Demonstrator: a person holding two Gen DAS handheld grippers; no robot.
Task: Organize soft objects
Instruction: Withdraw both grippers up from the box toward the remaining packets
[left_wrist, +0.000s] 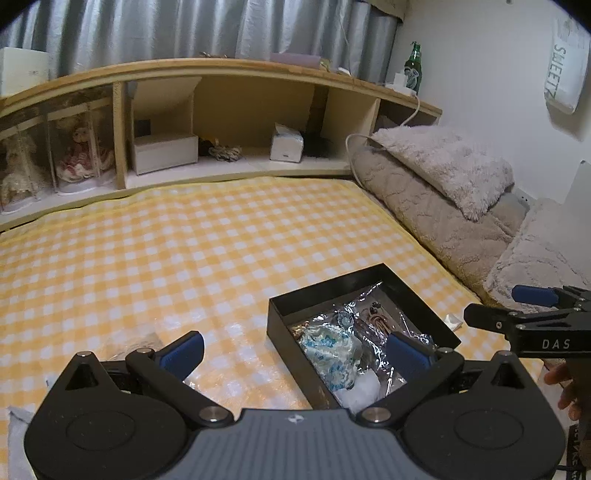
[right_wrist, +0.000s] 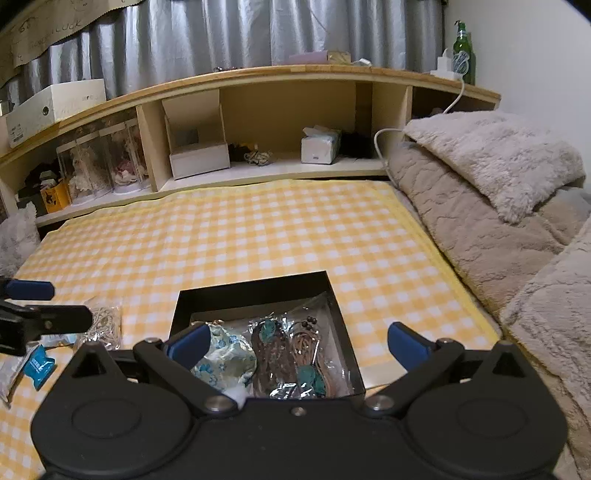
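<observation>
The left gripper (left_wrist: 295, 356) has its blue fingers spread wide and holds nothing; it hovers above the near-left part of the black box (left_wrist: 364, 325). The right gripper (right_wrist: 297, 345) is also spread wide and empty, above the near edge of the same box (right_wrist: 255, 295).

The right wrist view looks straight down into the box and shows more of its contents: a pouch of pale cloth with blue flowers (right_wrist: 225, 360) on the left, and beside it brown cords with teal ornaments in crinkled clear wrapping (right_wrist: 291, 363). In the left wrist view the pouch (left_wrist: 328, 350) sits near the middle, with something white and soft (left_wrist: 360, 391) at the near end; the cords are partly hidden by the finger.

Only the right wrist view shows the things still outside the box, on the bed to its left: a clear bag of pale thin cord (right_wrist: 105, 325) and a small teal packet (right_wrist: 38, 363). They lie just beside the left gripper (right_wrist: 44, 306), which enters from the edge.

The box is rectangular with thin, stiff, matte walls. It stands on a smooth yellow-and-white checked sheet (left_wrist: 166, 243). To the right of the sheet lie fluffy beige blankets (left_wrist: 443, 192). Behind it is a wooden shelf (left_wrist: 221, 74). Between the box and the shelf the sheet is bare and flat.
</observation>
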